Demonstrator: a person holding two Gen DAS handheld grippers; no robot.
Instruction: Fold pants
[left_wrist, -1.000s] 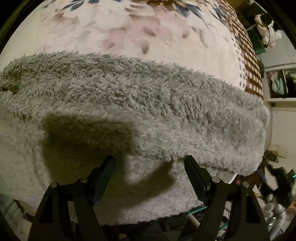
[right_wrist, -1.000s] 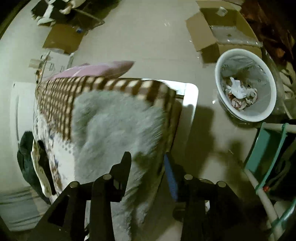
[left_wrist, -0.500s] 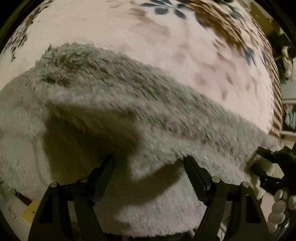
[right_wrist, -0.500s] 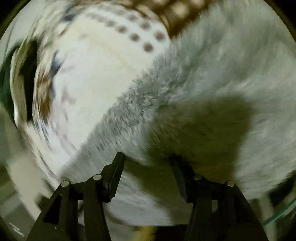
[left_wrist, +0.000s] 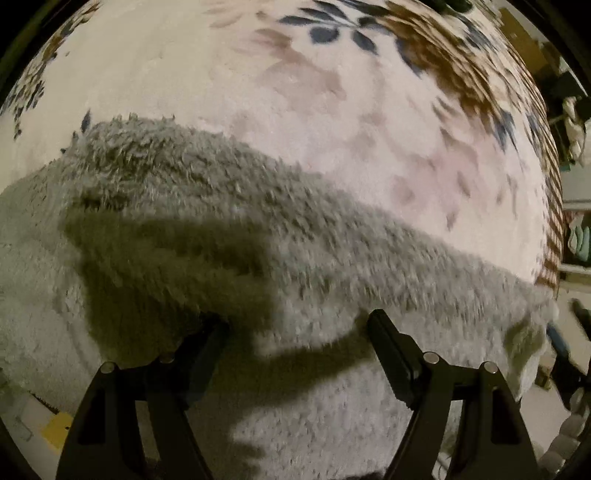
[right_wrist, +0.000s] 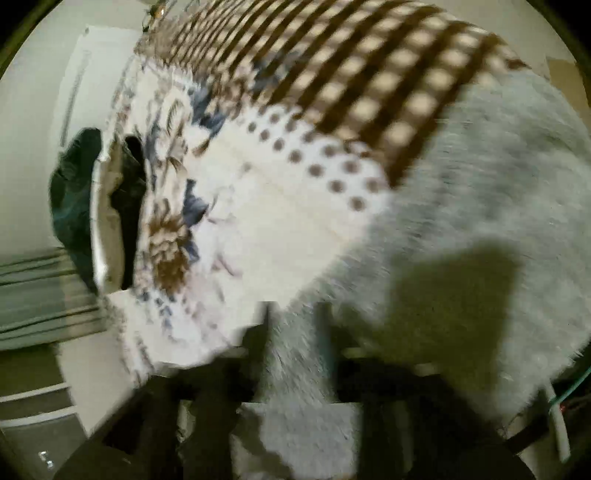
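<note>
Two black two-finger grippers hang over fluffy grey fleece pants (left_wrist: 258, 258), which lie spread across a cream plush blanket printed with blue and brown flowers (left_wrist: 295, 110) and edged in a brown check. In the left wrist view the left gripper (left_wrist: 295, 332) points steeply down with its jaws standing wide apart; a raised fold of the grey pile swells over the left finger (left_wrist: 207, 350), yet nothing is clamped between the pads. In the right wrist view, heavily blurred, the right gripper (right_wrist: 295, 328) has its jaws opening, a strip of grey fleece lying between the two dark fingers without any visible pinch. Beside the blanket's far edge a dark green garment (right_wrist: 74, 206) hangs. Both grippers cast dark shadows on the pants.
</note>
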